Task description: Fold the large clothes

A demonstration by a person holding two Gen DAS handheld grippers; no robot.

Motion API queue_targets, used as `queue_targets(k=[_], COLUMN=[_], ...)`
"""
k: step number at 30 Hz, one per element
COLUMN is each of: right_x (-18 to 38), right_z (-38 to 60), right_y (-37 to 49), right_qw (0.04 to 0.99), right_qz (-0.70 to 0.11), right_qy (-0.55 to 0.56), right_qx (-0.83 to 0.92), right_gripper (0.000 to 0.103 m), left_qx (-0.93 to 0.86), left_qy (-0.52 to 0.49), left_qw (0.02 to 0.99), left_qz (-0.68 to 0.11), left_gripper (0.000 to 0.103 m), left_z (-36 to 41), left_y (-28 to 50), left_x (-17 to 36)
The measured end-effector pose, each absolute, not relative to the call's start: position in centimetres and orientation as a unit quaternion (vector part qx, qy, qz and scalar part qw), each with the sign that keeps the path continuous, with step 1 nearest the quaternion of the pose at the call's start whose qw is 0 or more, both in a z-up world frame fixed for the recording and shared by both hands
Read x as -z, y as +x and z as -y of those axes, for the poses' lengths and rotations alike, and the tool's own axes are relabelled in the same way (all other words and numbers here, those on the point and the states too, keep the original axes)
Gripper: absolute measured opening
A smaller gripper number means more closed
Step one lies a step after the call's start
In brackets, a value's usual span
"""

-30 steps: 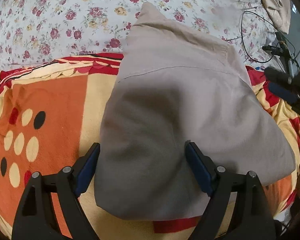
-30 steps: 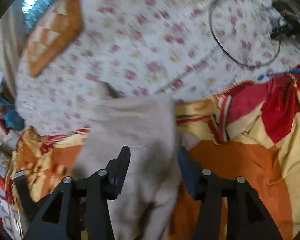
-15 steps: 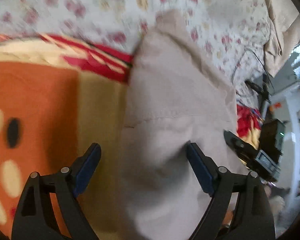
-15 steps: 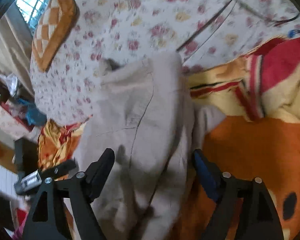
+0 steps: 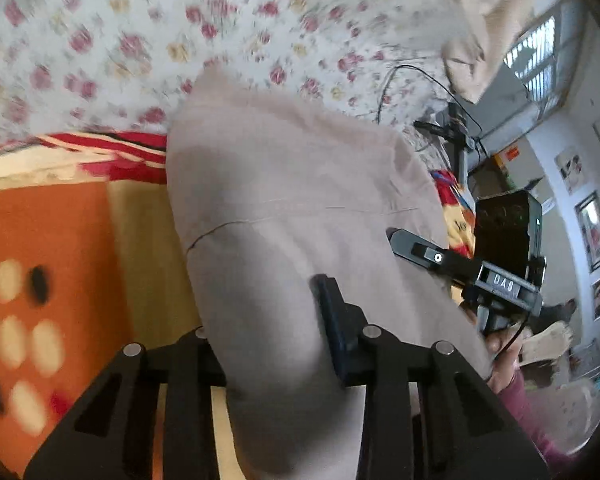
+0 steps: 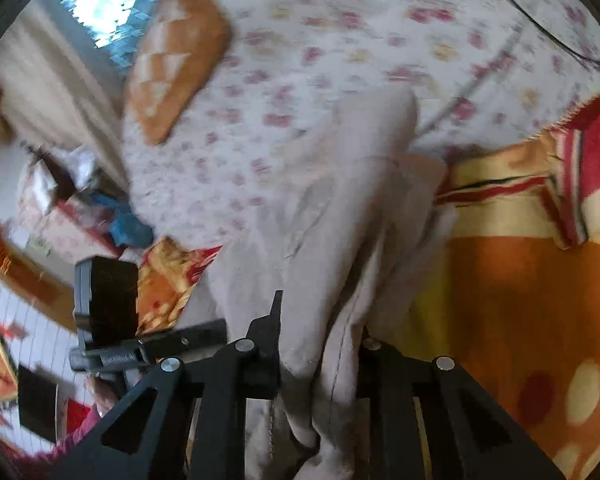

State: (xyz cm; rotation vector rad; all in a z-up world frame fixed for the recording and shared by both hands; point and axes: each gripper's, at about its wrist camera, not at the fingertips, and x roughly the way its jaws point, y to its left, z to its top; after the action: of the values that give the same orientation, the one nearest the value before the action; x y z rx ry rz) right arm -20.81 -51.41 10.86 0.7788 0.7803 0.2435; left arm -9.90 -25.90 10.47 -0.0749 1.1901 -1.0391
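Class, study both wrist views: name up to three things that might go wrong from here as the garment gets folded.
1. The right tool pinches a thick, uneven bunch of the beige garment; layers may slip out.
2. The black cable lies on the floral sheet beyond the garment; dragged cloth might snag it.
3. Both tools are close together, so the left tool might bump the other.

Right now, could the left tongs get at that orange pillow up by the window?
Probably not. The left tongs are closed on the beige garment, which would have to be let go first. The orange pillow lies far across the floral sheet, showing only in the right view.
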Motion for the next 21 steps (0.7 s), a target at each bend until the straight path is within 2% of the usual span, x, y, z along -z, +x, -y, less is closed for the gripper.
queue_targets(k=[3, 5, 7, 8, 9, 13, 14, 16, 18, 21], right_x=[-11.2, -9.8, -7.7, -6.9, -6.8, -11.3, -12.9, -14.7, -15.4, -12.4], right_z=[48.1, 45.9, 44.5, 44.2, 44.3, 44.9, 44.2, 42.1, 39.8, 38.6], right_y=[-22.9, -23.8, -24.4, -24.6, -25.0, -28.1, -28.5, -27.8, -26.5, -22.5], right_qw=[0.835, 0.829, 0.825, 0.822, 0.82, 0.858, 0.872, 0.887, 0.897, 0.887], right_qz=[-0.38, -0.396, -0.448, -0.469, -0.479, -0.414, -0.397, -0.387, -0.376, -0.416], right_qy=[0.374, 0.367, 0.332, 0.316, 0.31, 0.303, 0.287, 0.25, 0.223, 0.199], right_qx=[-0.14, -0.144, -0.092, -0.067, -0.043, -0.002, -0.015, -0.041, -0.064, -0.031], right_gripper=[0.019, 0.026, 0.043, 0.047, 0.049, 0.052, 0.052, 0.052, 0.05, 0.047], left_qx=[0.454, 0.423, 0.383, 0.374, 0.366, 0.335, 0.328, 0.31, 0.295, 0.275], left_qy=[-0.016, 0.005, 0.039, 0.04, 0.034, 0.036, 0.037, 0.039, 0.052, 0.077], left_qw=[0.709, 0.718, 0.719, 0.72, 0.725, 0.776, 0.788, 0.807, 0.814, 0.816], left_qz=[-0.54, -0.553, -0.579, -0.583, -0.582, -0.533, -0.52, -0.501, -0.498, -0.503], left_gripper=[0.032, 0.036, 0.038, 0.045, 0.048, 0.065, 0.071, 0.076, 0.076, 0.077], left_z=[21.5, 19.4, 18.5, 18.0, 17.3, 16.3, 16.1, 15.6, 16.6, 18.0], left_y=[-12.7, -14.4, -15.5, -15.8, -16.2, -16.7, -16.8, -16.3, -15.9, -16.0], left_x=[-11.5, -9.9, -7.0, -6.3, -6.1, -8.6, -9.1, -9.6, -9.1, -7.4])
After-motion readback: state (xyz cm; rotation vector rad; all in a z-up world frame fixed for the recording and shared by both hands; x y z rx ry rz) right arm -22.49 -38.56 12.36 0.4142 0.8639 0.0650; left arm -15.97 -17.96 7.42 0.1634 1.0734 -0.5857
